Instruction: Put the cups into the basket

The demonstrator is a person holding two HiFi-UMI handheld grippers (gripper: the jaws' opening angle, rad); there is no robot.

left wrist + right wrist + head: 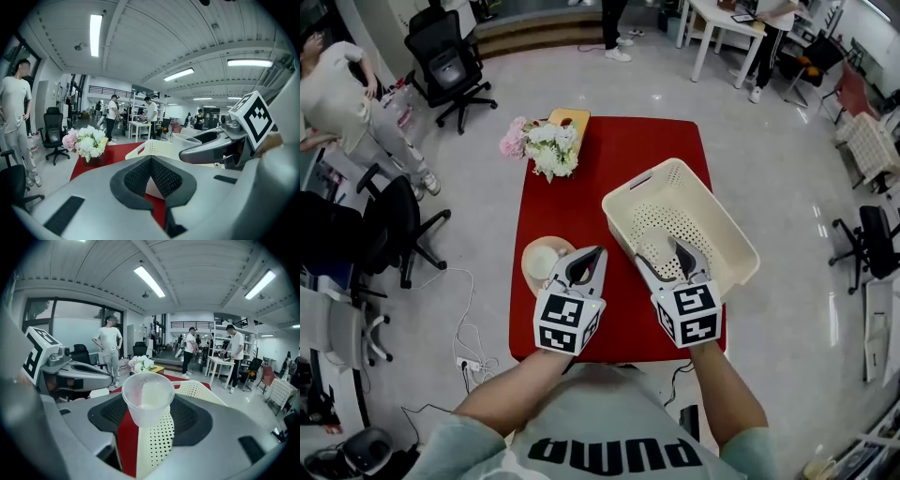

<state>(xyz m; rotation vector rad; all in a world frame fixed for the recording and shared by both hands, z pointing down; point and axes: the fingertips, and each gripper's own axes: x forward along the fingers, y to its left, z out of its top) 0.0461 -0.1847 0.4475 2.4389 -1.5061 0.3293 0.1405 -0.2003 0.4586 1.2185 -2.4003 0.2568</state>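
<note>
Working above the table (619, 150), you have the basket (719, 208) at its right edge; your right gripper (661, 255), at the basket's near rim, grips a clear cup (147, 397); your left gripper (595, 253), closed on nothing, is beside another cup (544, 262) near the left edge. Release early and the clear cup may clip the rim, rolling off.

An open-plan office or lab: swivel chairs (448, 64), white desks (722, 21), ceiling strip lights (95, 35).
</note>
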